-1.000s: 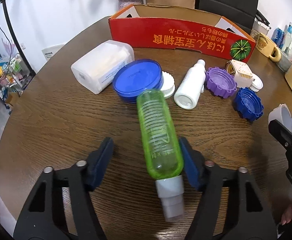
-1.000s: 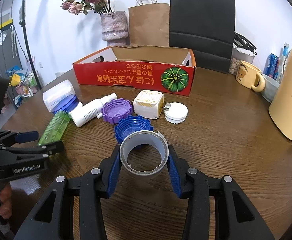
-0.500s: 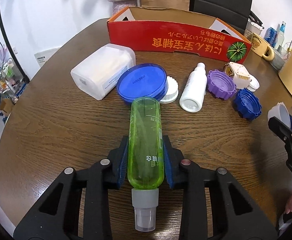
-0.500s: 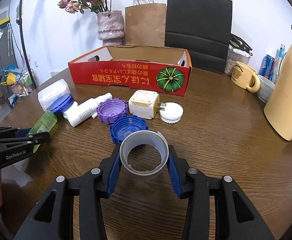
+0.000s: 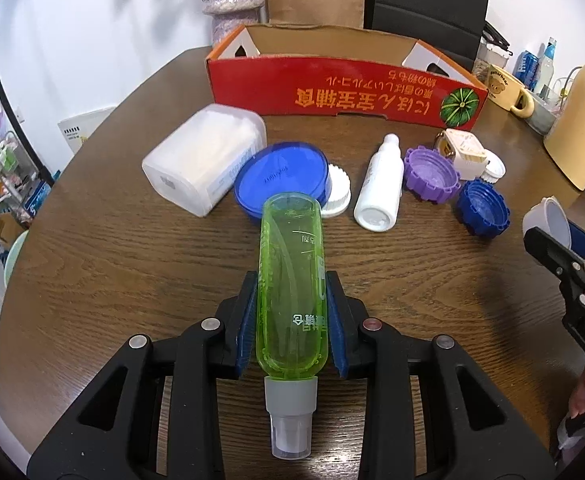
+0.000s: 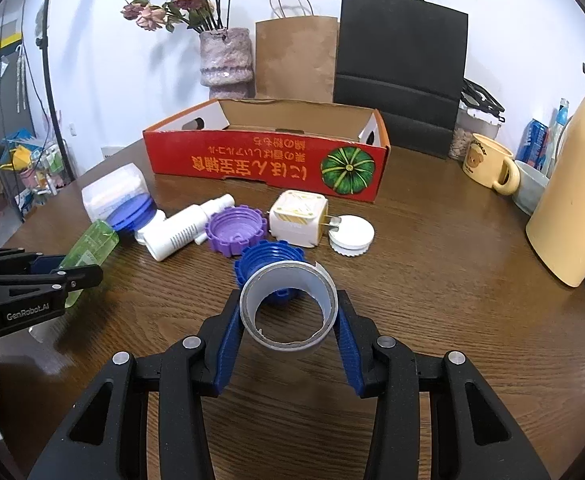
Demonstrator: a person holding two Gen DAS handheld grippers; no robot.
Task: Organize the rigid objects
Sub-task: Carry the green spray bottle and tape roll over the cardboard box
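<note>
Left gripper (image 5: 291, 320): its jaws are closed on the green spray bottle (image 5: 291, 280), low on the body near the cap, with the cap end pointing back at the hand.
Right gripper (image 6: 288, 322): its jaws are closed on the tape roll (image 6: 288, 308), one blue pad on each side of the ring.
Where the bottle is: in the left jaws, over the near part of the bench (image 5: 92, 280), in front of the big blue lid (image 5: 282, 178).
Where the tape is: in the right jaws, above the bench, just in front of the dark blue cap (image 6: 270, 262).
Step now: I think both things are ready to go into the red box (image 6: 266, 162) at the far edge of the bench.
How to do it well: lift each thing high enough to clear the box's front wall. Keep the bottle's long end up so it does not bump the lids and the white bottle (image 5: 378, 188) on the way. Let go only when the thing is low inside the box.
Watch out: the two grippers are close together, so I would move one at a time.
Red box: it is open on top. The part I can see inside looks empty, but the front wall hides the floor.
Clear tub (image 5: 204, 158): it lies on its side near the left edge, and something white fills it.
Yellow mug (image 6: 488, 168): it stands by the right edge. I cannot see inside it.
</note>
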